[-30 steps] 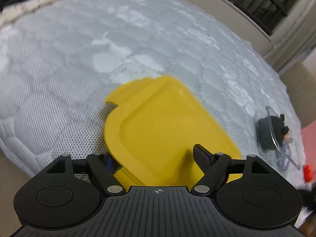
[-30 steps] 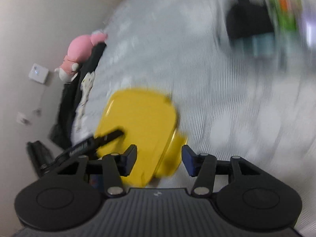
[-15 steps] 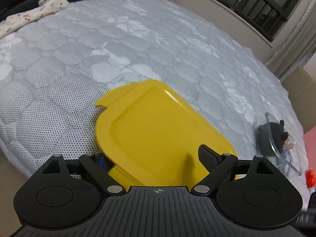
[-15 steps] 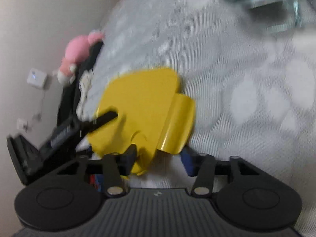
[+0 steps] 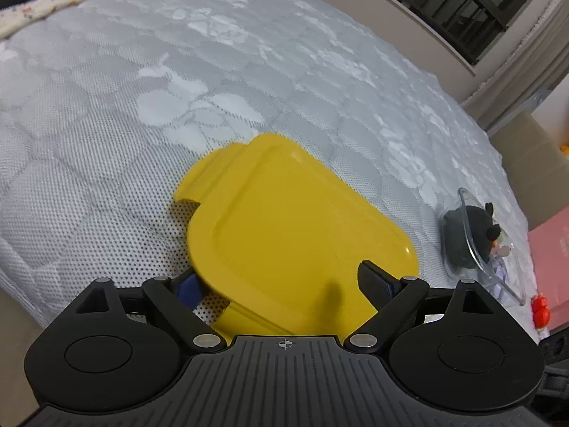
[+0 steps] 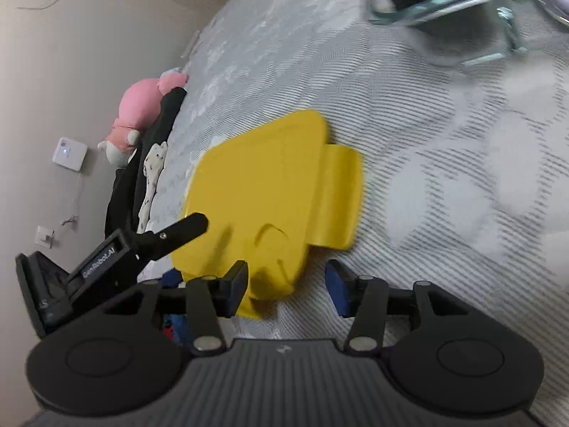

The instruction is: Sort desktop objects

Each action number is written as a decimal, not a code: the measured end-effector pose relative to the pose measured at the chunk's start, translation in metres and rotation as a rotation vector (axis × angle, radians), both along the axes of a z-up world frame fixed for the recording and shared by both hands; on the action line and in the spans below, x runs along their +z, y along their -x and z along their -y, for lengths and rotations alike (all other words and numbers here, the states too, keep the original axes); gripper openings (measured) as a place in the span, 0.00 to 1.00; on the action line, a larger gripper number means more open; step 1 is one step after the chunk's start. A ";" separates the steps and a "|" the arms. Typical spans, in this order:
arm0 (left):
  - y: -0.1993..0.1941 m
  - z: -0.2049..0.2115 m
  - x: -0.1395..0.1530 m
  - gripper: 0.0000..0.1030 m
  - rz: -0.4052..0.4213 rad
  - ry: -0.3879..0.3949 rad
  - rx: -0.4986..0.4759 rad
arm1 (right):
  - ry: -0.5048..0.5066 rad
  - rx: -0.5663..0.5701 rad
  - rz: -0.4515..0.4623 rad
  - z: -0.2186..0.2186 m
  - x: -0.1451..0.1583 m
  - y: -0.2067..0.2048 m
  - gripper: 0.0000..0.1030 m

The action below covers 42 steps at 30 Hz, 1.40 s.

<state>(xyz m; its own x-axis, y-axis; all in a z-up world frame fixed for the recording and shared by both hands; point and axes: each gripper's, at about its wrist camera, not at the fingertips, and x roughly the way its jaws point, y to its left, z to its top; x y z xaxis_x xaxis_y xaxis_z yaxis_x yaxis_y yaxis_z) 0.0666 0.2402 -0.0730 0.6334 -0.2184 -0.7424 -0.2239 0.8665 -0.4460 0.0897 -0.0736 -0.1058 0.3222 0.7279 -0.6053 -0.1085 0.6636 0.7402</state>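
Note:
A yellow plastic lid (image 5: pixel 295 238) with clip flaps lies on the grey quilted mattress (image 5: pixel 177 71); it also shows in the right wrist view (image 6: pixel 263 192). My left gripper (image 5: pixel 281 284) is open, its jaws spread to either side of the lid's near end, one finger under the left edge. My right gripper (image 6: pixel 286 281) is open, its jaws astride the lid's near corner, not closed on it. The left gripper's finger (image 6: pixel 177 231) shows in the right wrist view over the lid's left edge.
A clear glass bowl (image 5: pixel 476 245) holding a dark plush toy and small items sits to the right on the mattress; it also shows in the right wrist view (image 6: pixel 462 3). A pink box (image 5: pixel 551 259), a small red object (image 5: pixel 540 311), a pink plush (image 6: pixel 142 114) and dark clothes (image 6: pixel 149 163) lie around.
The right gripper swung and came down toward the lid's corner. The lid shifted slightly; the left gripper stayed open around its near end.

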 end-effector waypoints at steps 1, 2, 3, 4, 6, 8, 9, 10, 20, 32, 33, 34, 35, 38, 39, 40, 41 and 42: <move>0.000 -0.001 -0.001 0.90 -0.005 0.008 0.001 | 0.006 -0.009 0.022 -0.005 0.001 -0.002 0.49; 0.000 -0.003 -0.003 0.91 -0.008 0.012 0.007 | 0.021 -0.025 0.031 -0.009 0.002 -0.006 0.36; 0.001 -0.006 -0.004 0.91 -0.013 0.017 0.018 | 0.028 -0.036 0.037 -0.009 0.002 -0.010 0.31; 0.002 -0.010 -0.006 0.91 -0.016 0.029 0.029 | 0.015 -0.035 0.042 -0.007 0.004 -0.014 0.26; 0.002 -0.019 -0.010 0.91 -0.017 0.080 0.049 | -0.012 -0.034 0.049 0.001 0.010 -0.018 0.23; 0.001 -0.028 -0.013 0.92 -0.017 0.128 0.074 | -0.006 -0.032 0.080 0.010 0.019 -0.017 0.22; -0.001 -0.030 -0.013 0.92 -0.015 0.142 0.090 | 0.007 -0.032 0.104 0.014 0.026 -0.016 0.22; -0.004 -0.032 -0.013 0.92 -0.013 0.153 0.108 | 0.025 -0.030 0.130 0.017 0.032 -0.015 0.21; -0.025 0.037 0.040 0.50 0.092 0.109 -0.052 | 0.103 0.008 0.279 0.058 0.083 -0.020 0.19; 0.024 0.021 0.004 0.93 0.008 0.330 0.055 | 0.087 0.032 0.171 0.060 0.068 -0.043 0.19; 0.018 0.021 -0.005 0.93 -0.010 0.361 0.054 | 0.078 0.025 0.161 0.061 0.066 -0.043 0.19; 0.012 0.021 -0.014 0.93 -0.027 0.394 0.048 | 0.071 0.021 0.153 0.062 0.064 -0.043 0.19; 0.006 0.022 -0.022 0.93 -0.035 0.413 0.043 | 0.066 0.018 0.146 0.063 0.063 -0.042 0.19; -0.008 0.022 -0.029 0.88 -0.010 0.433 0.038 | 0.079 0.021 0.147 0.063 0.063 -0.041 0.19; -0.010 0.021 -0.025 0.70 0.004 0.402 0.048 | 0.087 0.021 0.158 0.062 0.064 -0.041 0.20; -0.013 0.021 -0.019 0.44 0.017 0.342 0.062 | 0.097 0.016 0.176 0.062 0.066 -0.040 0.21; -0.015 0.021 -0.012 0.41 0.043 0.288 0.070 | 0.111 0.008 0.202 0.062 0.070 -0.039 0.22; -0.016 0.021 -0.006 0.37 0.062 0.268 0.072 | 0.118 0.005 0.227 0.063 0.074 -0.039 0.22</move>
